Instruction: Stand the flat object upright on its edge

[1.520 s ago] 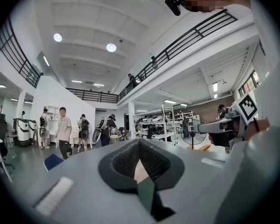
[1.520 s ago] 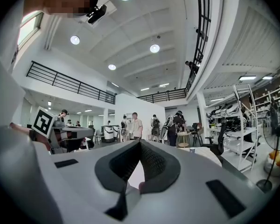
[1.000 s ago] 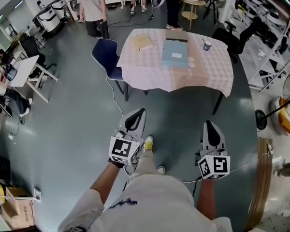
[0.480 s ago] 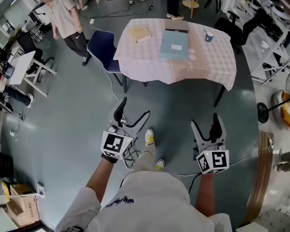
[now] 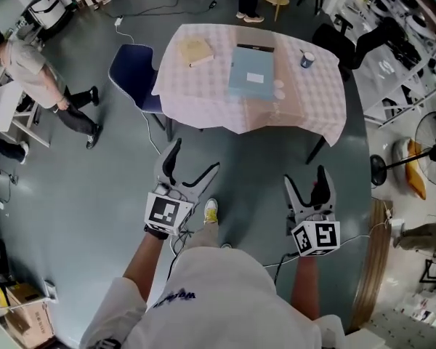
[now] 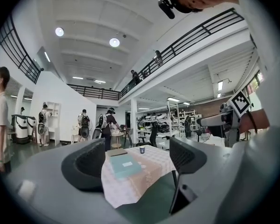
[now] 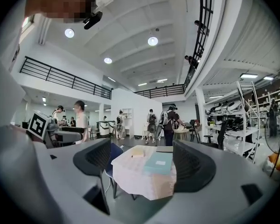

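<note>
Both sets of jaws have just been thrown wide: shut a second ago, now fully spread on the left gripper [image 5: 196, 155] and the right gripper [image 5: 305, 176], with nothing held in either. Ground has been gained too, and the pink checked cloth-covered tabletop [image 5: 203, 97] is seen nearer than before. The pale blue flat rectangular object [image 5: 252, 73] is left lying flat mid-tabletop, untouched, so the approach is judged under way and the lift not begun. Only the head view shows both grippers well short of the tabletop. A small dark cup [image 6: 142, 150] at the tabletop's far edge is caught by the left gripper view alone of the two; a dark blue chair [image 7: 111, 157] beside the tabletop is given only by the right.
</note>
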`<move>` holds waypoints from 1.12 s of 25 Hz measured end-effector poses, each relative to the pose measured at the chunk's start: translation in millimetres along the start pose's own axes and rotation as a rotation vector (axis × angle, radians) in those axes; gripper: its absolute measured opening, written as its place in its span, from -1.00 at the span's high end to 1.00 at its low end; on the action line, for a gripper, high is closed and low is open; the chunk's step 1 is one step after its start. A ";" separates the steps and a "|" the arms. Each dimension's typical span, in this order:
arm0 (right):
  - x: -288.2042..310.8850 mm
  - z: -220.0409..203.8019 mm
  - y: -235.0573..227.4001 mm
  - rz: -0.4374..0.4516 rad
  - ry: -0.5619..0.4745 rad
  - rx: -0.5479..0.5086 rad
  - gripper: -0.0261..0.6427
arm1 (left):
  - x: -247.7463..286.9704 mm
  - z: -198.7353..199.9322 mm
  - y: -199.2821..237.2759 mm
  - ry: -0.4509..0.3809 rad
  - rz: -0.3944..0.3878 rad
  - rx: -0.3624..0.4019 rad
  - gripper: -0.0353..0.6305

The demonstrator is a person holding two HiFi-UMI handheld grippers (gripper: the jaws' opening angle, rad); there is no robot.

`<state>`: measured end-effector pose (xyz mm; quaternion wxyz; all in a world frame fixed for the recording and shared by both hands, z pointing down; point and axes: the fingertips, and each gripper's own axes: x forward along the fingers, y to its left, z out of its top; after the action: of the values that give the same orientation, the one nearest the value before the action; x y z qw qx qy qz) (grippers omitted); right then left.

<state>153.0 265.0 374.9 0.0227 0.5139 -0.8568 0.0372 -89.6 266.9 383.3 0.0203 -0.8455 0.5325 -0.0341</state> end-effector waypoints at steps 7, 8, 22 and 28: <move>73.7 7.9 -9.6 -0.051 0.025 -0.019 -0.29 | 46.1 -5.4 62.4 -0.009 -0.025 -0.037 -0.35; 82.0 6.9 -9.1 -0.053 0.031 -0.022 -0.29 | 51.3 -8.4 68.4 -0.007 -0.032 -0.037 -0.35; 171.6 -17.7 -36.4 -0.107 0.080 -0.005 -0.28 | 130.6 -49.1 113.8 0.061 -0.112 -0.050 -0.35; 220.1 -25.5 -59.5 -0.087 0.087 0.001 -0.27 | 180.3 -47.3 126.3 0.046 -0.119 -0.052 -0.35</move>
<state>101.9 45.9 419.7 0.0613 0.5486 -0.8317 0.0592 -129.2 49.8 428.1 -0.0163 -0.8748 0.4825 -0.0409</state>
